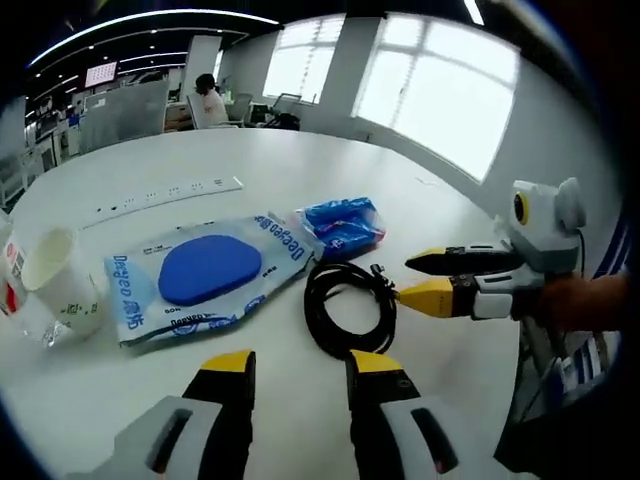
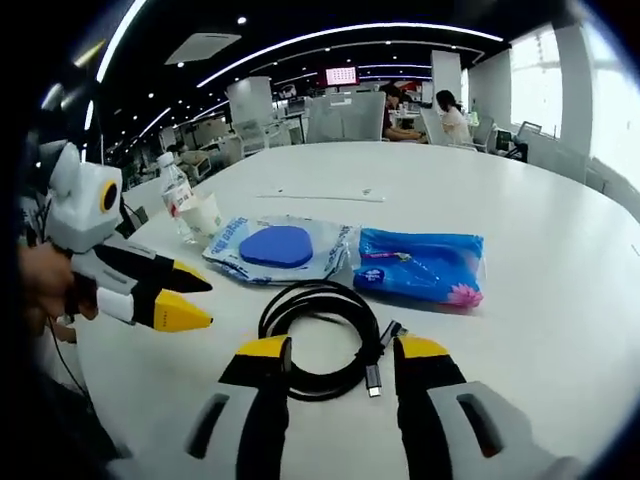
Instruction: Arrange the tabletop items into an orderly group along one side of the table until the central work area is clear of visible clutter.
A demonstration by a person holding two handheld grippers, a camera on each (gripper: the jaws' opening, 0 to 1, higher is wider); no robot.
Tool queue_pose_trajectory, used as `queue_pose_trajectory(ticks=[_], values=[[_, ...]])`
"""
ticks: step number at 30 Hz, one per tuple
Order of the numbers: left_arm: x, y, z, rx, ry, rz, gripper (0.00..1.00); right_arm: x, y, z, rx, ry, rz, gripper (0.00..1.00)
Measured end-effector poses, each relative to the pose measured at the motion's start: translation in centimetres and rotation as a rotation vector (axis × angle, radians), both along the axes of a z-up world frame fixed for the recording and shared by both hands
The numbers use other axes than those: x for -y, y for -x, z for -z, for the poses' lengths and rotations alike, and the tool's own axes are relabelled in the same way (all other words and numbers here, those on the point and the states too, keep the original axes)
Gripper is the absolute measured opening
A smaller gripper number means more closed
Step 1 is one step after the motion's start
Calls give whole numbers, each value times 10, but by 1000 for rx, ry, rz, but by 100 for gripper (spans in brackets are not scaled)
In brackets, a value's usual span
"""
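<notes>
A black coiled cable lies on the white round table, in front of both grippers. Beyond it sit a wet-wipes pack with a blue lid and a blue tissue packet. My left gripper is open, a little short of the cable. My right gripper is open too, its yellow tips on either side of the coil's near edge and plug, low over the table. Neither holds anything.
A paper cup and a clear water bottle stand beside the wipes. A white power strip lies farther back. A hand holds the right gripper. People sit at desks beyond the table.
</notes>
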State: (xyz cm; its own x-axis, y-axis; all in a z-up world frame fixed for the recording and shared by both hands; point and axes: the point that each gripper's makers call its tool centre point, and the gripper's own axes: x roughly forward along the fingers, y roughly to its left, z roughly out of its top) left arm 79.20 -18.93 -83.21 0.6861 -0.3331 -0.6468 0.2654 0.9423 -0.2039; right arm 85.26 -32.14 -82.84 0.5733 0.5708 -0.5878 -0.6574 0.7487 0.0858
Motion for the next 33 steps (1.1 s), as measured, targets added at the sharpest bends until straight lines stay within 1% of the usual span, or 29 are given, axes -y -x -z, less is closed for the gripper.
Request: queue_pose_trajectory(ticks=[2,5,8,10,13,16,20,25,27,30,33], values=[[-5,5,2,5,0,-10,38,-1,3,-4,12,-1,-11,42],[-13,15,4,-5,-6,-11,42,-2,8,-9,18,-4,-29,45],[-23,27,4,-6,-16,-8,46,-1,14,-14,17,-10,-40,49],[-32,35,1,-3,-19,-18,48,1,15,-15,20,-11,-47,51],[-47,44,-5,11,-12,-48,52,6,18,-18,21,-12,-51,54],[-63,57,-11,18,-25,-72,55,11,22,-24,25,-23,-52,58],[-85,73,-17,22,-17,-111,62,17,28,-31,47,-11,-73,62],[-101,92,-34,56,-9,-118,66,24,35,-40,39,-25,-79,70],[-108,98,-40,79,-13,-123,70,27,36,-43,38,-30,-79,73],[-115,106,-47,90,-3,-140,73,31,38,-48,41,-46,-84,79],[-120,111,-56,112,-6,-153,77,35,39,-50,45,-50,-87,83]])
